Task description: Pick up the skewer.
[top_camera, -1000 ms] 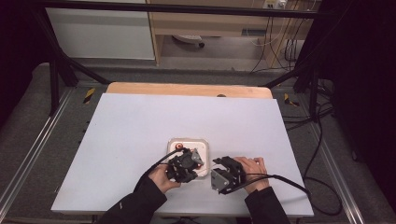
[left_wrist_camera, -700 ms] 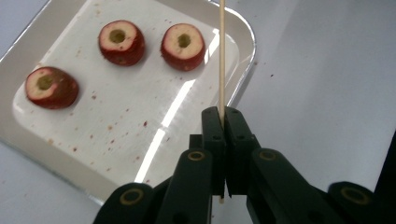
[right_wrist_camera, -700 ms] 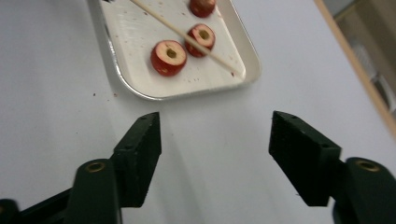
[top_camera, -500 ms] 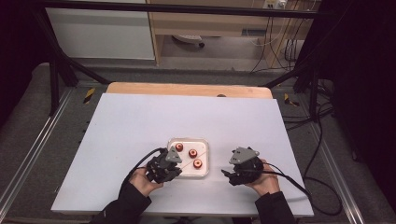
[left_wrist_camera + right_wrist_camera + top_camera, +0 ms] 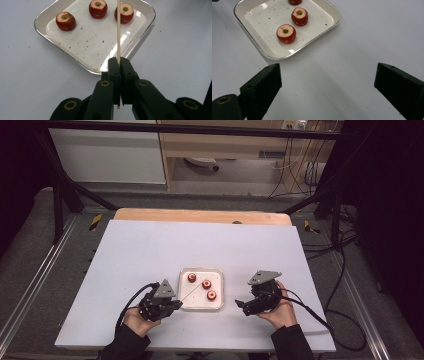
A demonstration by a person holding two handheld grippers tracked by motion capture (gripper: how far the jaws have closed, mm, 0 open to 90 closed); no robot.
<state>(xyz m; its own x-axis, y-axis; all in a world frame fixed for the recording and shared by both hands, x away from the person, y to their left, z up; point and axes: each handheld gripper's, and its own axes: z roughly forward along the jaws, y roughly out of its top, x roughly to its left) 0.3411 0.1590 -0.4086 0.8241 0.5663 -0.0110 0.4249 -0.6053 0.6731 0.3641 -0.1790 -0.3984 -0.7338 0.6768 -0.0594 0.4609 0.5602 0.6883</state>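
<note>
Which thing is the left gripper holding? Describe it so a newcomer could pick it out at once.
On the white table sits a shallow white tray with three cored red fruits. The left gripper is shut on a wooden skewer that reaches over the tray: the one long, thin, pale stick there.

Black gripper (image 5: 172, 304), brass-ringed screws, dark sleeves

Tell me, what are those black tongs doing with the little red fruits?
A person holds tongs in each hand. The left tongs are shut on a thin wooden skewer that points over the white tray. Three cored red fruit pieces sit in the tray, none on the skewer yet. The right tongs have just been opening and hold nothing, beside the tray.
</note>
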